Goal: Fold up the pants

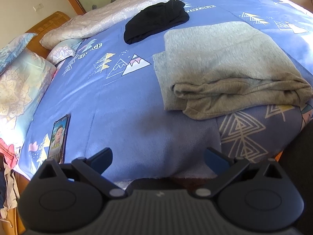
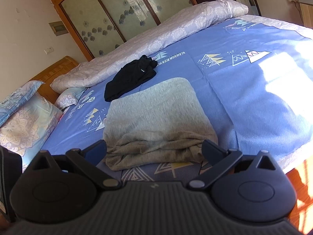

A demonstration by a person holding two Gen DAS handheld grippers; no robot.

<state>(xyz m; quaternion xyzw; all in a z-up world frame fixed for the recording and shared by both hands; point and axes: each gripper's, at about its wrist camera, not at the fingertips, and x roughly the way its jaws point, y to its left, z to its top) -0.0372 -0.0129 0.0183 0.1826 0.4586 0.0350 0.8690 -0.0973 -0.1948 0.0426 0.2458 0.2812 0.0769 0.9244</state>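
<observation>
Nearest, the left gripper (image 1: pixel 158 157) and the right gripper (image 2: pixel 154 148) both hang with fingers spread wide, holding nothing. At twelve o'clock from the right one, the grey pants (image 2: pixel 156 121) lie folded on the blue bedspread (image 2: pixel 244 98) (a phone (image 1: pixel 57 138) rests at ten o'clock of the left). Farther, at eleven, a black garment (image 2: pixel 129 78) lies crumpled.

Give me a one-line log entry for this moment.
left gripper open, empty | right gripper open, empty | grey pants folded on bed | black garment beyond, crumpled | phone left
</observation>
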